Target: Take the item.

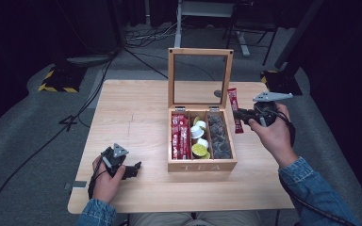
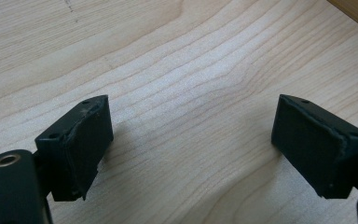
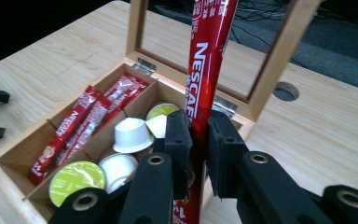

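Right hand-held gripper (image 3: 198, 140), jaws clamped on a red Nescafé stick (image 3: 207, 60), held above the worktop (image 1: 136, 117) just right of the open wooden tea box (image 1: 201, 165); the stick stands roughly upright beside the raised glass lid (image 1: 200, 52). Box compartments: red sachets (image 1: 180, 136) at left, capsules (image 1: 200, 136) in the middle, dark pods (image 1: 219, 136) at right. Left hand-held gripper (image 2: 191, 140), jaws wide apart and holding nothing, rests low over bare worktop, well apart from the box
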### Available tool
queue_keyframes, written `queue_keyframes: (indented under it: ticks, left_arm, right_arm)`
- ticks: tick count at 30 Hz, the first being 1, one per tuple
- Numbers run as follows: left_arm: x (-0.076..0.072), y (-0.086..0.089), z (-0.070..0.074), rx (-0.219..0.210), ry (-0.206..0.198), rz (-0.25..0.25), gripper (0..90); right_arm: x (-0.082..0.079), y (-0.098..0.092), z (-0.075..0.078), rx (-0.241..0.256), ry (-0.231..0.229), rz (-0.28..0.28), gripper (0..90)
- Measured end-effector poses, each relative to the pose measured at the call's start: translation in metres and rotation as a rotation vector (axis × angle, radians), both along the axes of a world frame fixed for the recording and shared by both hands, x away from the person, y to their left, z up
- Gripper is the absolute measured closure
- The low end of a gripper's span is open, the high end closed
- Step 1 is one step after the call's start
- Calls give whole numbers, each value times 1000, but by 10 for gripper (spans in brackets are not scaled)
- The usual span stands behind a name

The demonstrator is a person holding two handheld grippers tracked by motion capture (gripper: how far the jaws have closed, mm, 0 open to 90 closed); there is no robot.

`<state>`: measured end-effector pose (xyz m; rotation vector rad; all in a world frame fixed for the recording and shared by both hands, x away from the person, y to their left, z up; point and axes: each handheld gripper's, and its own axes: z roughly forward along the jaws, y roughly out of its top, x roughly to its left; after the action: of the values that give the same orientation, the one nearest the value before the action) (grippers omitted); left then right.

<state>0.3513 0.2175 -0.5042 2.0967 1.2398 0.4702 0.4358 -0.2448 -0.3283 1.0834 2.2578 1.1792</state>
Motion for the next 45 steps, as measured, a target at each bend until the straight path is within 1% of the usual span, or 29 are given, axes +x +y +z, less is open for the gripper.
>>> queue_keyframes:
  ticks: [6,9,11,15,19,21,22,23,24,27,31,32,35,37,45]
  left_arm:
    - [0,0,0,-1,-1,1,128]
    - [0,0,0,-1,-1,0,128]
    - [0,0,0,-1,0,0,128]
    - [0,0,0,-1,0,0,126]
    - [0,0,0,-1,0,0,126]
    - [0,0,0,0,0,-3,126]
    - [0,0,0,-1,0,0,126]
    - [0,0,0,0,0,-2,126]
    - [0,0,0,-2,0,0,126]
    - [0,0,0,0,0,-2,126]
    - [0,0,0,-1,0,0,126]
    - [0,0,0,-2,0,0,126]
    - [0,0,0,-1,0,-2,126]
    - [0,0,0,1,3,-2,124]
    - [1,0,0,3,2,-5,123]
  right_arm:
    - [4,-20,-5,3,6,-54,797]
    - [6,-33,-9,7,8,-77,797]
    - [8,-40,-11,3,7,-89,797]
    - [12,-53,-17,12,14,-119,797]
    - [14,-65,-26,-2,5,-144,797]
    - [15,-70,-30,-16,0,-152,797]
    - [16,-73,-34,-24,-8,-155,797]
    - [16,-75,-36,-30,-6,-159,797]
    - [17,-80,-41,-34,-3,-162,797]
    - [17,-86,-50,-37,-3,-181,797]
    - [14,-94,-64,-14,-1,-201,797]
    - [13,-94,-70,-15,3,-200,797]
    - [12,-97,-81,-30,11,-203,797]
    - [13,-97,-87,-46,27,-204,797]
    - [16,-100,-104,-57,72,-220,796]
